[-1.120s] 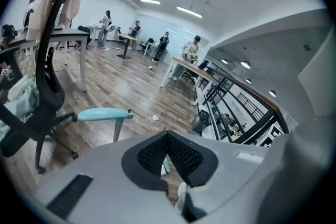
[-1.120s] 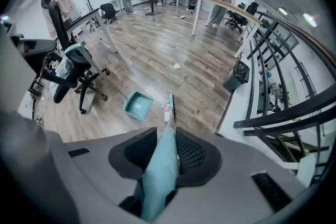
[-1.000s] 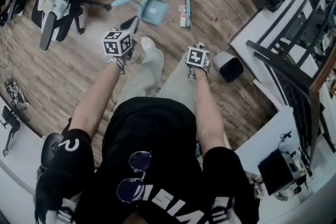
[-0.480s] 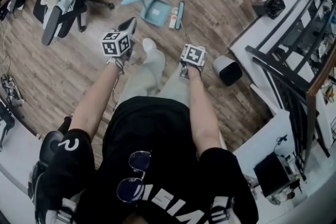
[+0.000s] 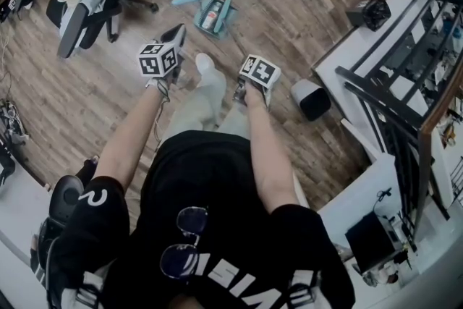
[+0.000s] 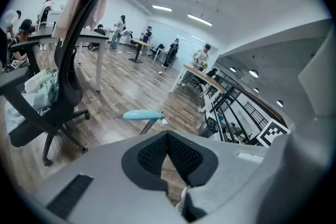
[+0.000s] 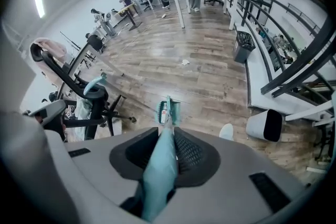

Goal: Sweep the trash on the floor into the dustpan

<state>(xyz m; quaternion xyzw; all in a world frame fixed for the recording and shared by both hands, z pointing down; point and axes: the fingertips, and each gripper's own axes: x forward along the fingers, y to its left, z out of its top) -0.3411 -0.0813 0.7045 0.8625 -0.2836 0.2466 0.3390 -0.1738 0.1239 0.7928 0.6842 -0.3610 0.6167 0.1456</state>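
Right gripper (image 7: 167, 138) is pinching the broom handle (image 7: 158, 176), driving trash (image 5: 210, 14) into the dustpan (image 7: 177, 108); left gripper (image 6: 168, 135), jaws pressed together empty, is idling near the dustpan.

Behind my left tongs (image 5: 176, 36) and right tongs (image 7: 167, 136): a black short-sleeved T-shirt (image 5: 210, 184) with white lettering, a white mark on its left sleeve (image 5: 94, 200), sunglasses (image 5: 181, 242) at the collar, pale grey trousers (image 5: 206, 108), and a white shoe (image 5: 205, 63) between the tongs.

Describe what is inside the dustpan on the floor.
A small piece of trash lies in the dustpan, with the broom right beside it. Anything under the trash or the broom is covered.
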